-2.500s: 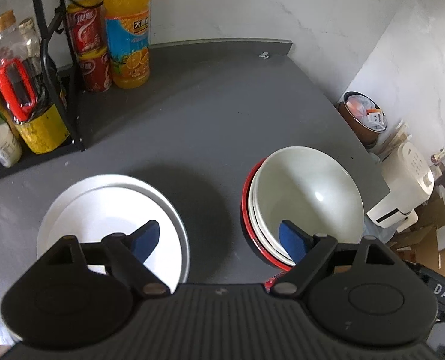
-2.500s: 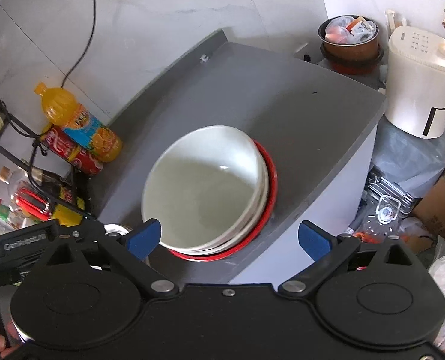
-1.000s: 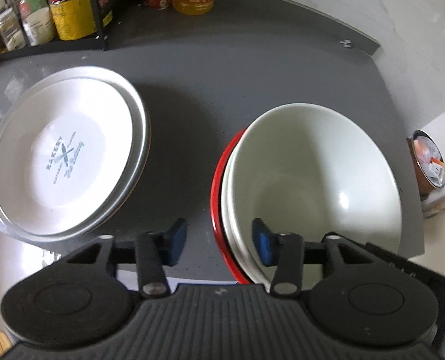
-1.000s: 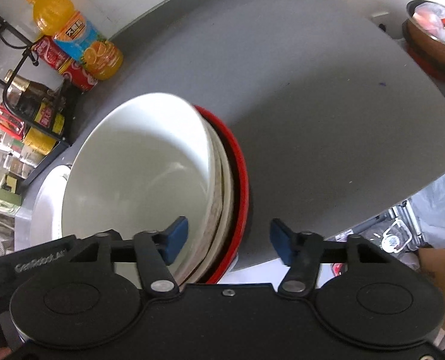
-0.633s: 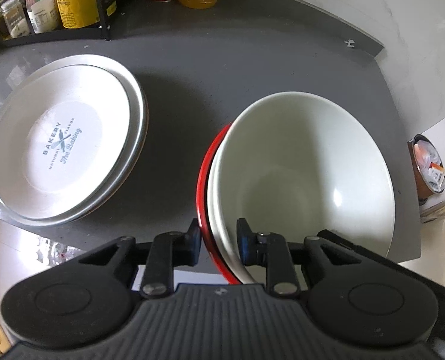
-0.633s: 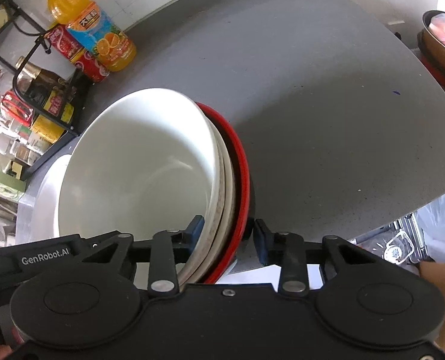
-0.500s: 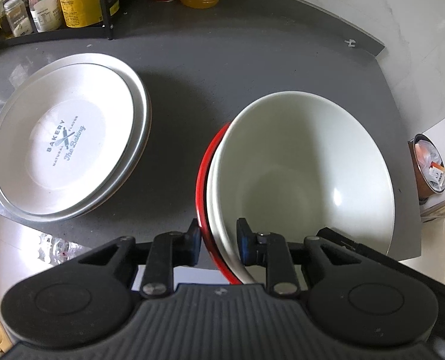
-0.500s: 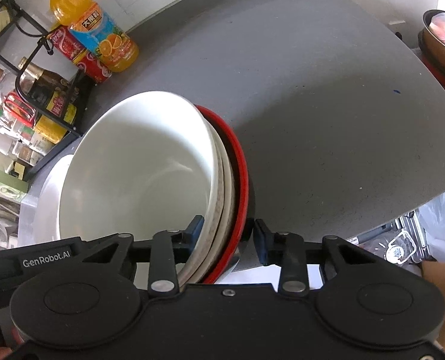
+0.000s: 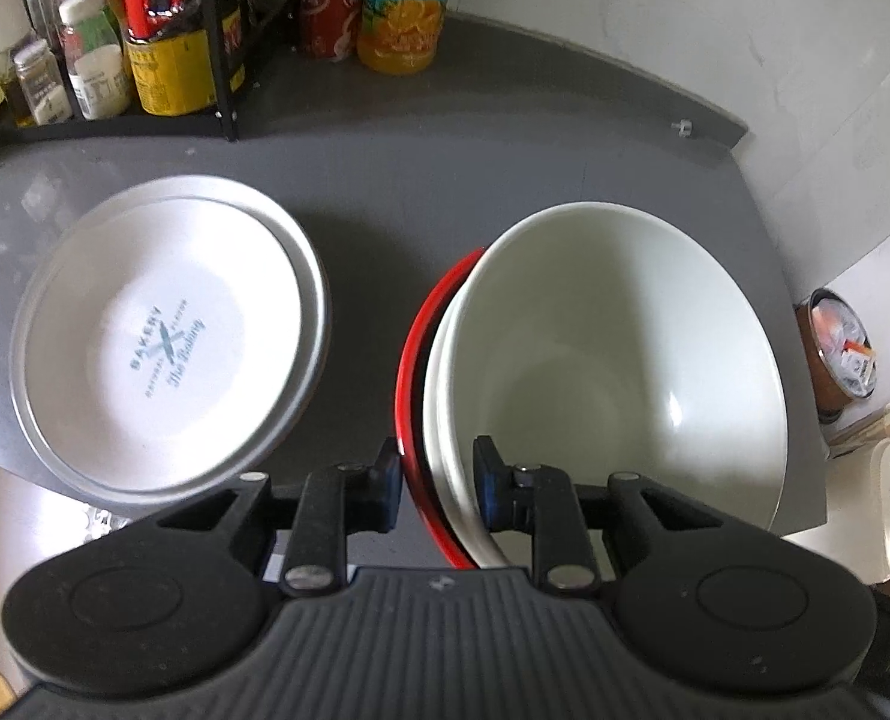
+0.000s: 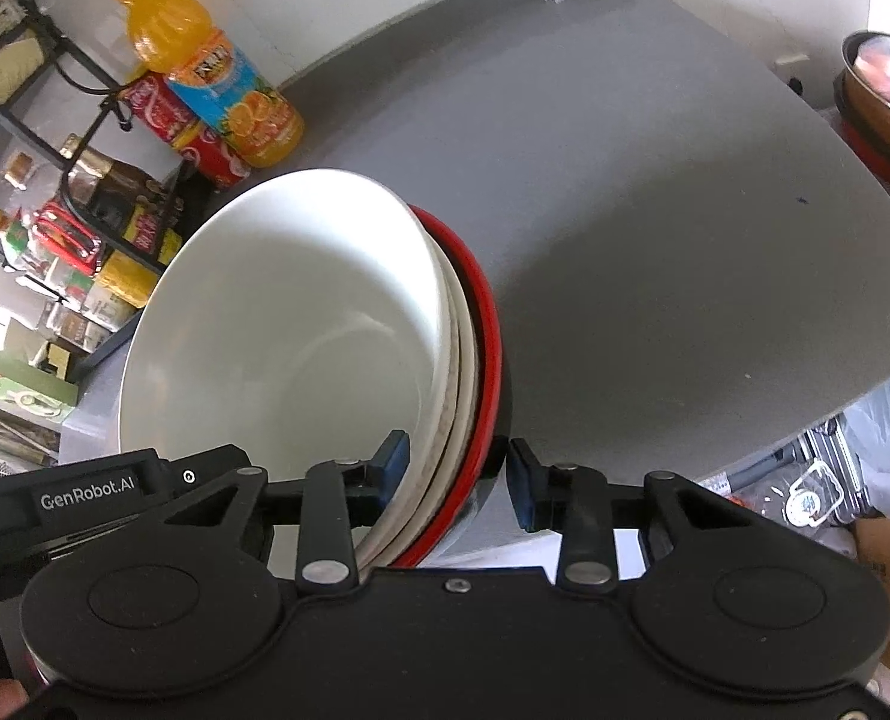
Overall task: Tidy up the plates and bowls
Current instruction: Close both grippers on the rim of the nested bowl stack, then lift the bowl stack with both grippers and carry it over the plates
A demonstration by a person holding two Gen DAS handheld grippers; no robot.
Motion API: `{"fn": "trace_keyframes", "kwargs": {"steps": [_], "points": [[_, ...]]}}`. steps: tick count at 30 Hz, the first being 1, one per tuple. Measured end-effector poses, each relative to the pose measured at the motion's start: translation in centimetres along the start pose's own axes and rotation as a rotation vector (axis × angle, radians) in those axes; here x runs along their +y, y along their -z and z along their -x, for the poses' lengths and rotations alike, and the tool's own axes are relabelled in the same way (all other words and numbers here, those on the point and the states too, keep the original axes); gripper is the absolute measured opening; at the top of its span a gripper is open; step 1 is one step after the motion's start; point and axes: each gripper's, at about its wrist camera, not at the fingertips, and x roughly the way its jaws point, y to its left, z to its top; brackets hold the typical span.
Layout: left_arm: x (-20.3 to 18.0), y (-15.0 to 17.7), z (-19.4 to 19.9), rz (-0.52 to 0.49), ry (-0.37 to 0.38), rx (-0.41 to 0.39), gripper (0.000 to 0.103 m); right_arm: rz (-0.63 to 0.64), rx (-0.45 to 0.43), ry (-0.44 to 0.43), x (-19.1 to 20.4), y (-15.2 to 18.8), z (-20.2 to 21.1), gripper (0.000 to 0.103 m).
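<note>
Bowl stack [image 9: 613, 372], three nested: a white bowl [image 10: 289, 324] on top, a cream one under it, a red-rimmed bowl [image 10: 488, 360] at the bottom. My left gripper [image 9: 436, 480] is clamped on the near left rim of this stack, one blue pad inside the white bowl and the other outside the red rim, both touching. My right gripper [image 10: 457, 474] straddles the near right rim; its inner pad lies against the white bowl's inside wall, while its outer pad stands just beside the dark outer wall, and I cannot tell whether it touches. The stack sits at the near edge of the grey counter [image 10: 655, 228], its rim reaching the counter's front edge in the right wrist view. Plate stack [image 9: 169, 342], white with blue lettering in the centre, lies to the left of the bowls, apart from them, a strip of bare counter between; its near side overhangs the front edge. Behind, the counter is bare up to the orange juice bottle [image 9: 403, 6] and the red cans [image 9: 328, 6] at the wall, with a black wire rack [image 9: 223, 60] of jars at the far left. To the right of the bowls the grey surface runs open to its curved edge.
</note>
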Motion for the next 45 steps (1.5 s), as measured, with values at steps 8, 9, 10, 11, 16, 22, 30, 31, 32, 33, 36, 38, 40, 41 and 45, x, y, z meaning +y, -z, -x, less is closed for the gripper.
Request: {"fn": "trace_keyframes", "kwargs": {"steps": [8, 9, 10, 11, 16, 22, 30, 31, 32, 33, 36, 38, 40, 41, 45], "points": [[2.6, -1.4, 2.4, 0.007, -0.002, -0.056, 0.023, 0.014, -0.029, -0.018, 3.3, -0.6, 0.7, 0.034], [3.0, -1.6, 2.7, 0.013, -0.001, -0.066, 0.023, 0.018, -0.031, -0.021, 3.8, -0.6, 0.7, 0.034], [3.4, -1.7, 2.9, 0.018, -0.003, -0.073, 0.023, 0.022, -0.033, -0.024, 4.2, -0.5, 0.7, 0.034], [3.8, -1.8, 3.1, 0.022, -0.005, -0.076, 0.022, 0.027, -0.035, -0.026, 4.7, -0.3, 0.6, 0.034], [6.1, -2.2, 3.7, 0.035, -0.011, -0.080, 0.022, 0.030, -0.035, -0.034, 6.6, 0.7, 0.0, 0.034], [8.8, -2.4, 4.3, 0.049, -0.014, -0.091, 0.022, 0.027, -0.027, -0.048, 9.0, 1.6, -0.6, 0.034], [11.8, -3.4, 4.7, 0.066, -0.015, -0.101, 0.022, 0.041, -0.023, -0.054, 12.2, 1.7, -1.9, 0.034], [12.1, -3.5, 4.7, 0.068, -0.015, -0.100, 0.022, 0.040, -0.022, -0.054, 12.5, 1.8, -2.0, 0.034], [12.4, -3.6, 4.7, 0.070, -0.016, -0.099, 0.022, 0.041, -0.020, -0.054, 12.8, 1.8, -2.2, 0.034], [12.8, -3.7, 4.6, 0.073, -0.019, -0.100, 0.022, 0.043, -0.017, -0.054, 13.1, 1.9, -2.4, 0.034], [13.8, -4.1, 4.5, 0.079, -0.024, -0.094, 0.022, 0.048, -0.011, -0.051, 14.0, 2.0, -2.9, 0.034], [14.6, -4.3, 4.3, 0.083, -0.022, -0.090, 0.022, 0.048, -0.009, -0.049, 14.6, 2.1, -3.3, 0.034], [15.2, -4.5, 4.3, 0.087, -0.023, -0.087, 0.022, 0.049, -0.006, -0.046, 15.1, 2.3, -3.6, 0.034], [15.4, -4.7, 4.2, 0.086, -0.025, -0.086, 0.022, 0.047, -0.003, -0.046, 15.3, 2.4, -3.7, 0.034], [16.5, -5.1, 3.7, 0.083, -0.027, -0.073, 0.022, 0.044, 0.005, -0.040, 16.0, 2.7, -4.4, 0.034]]}}
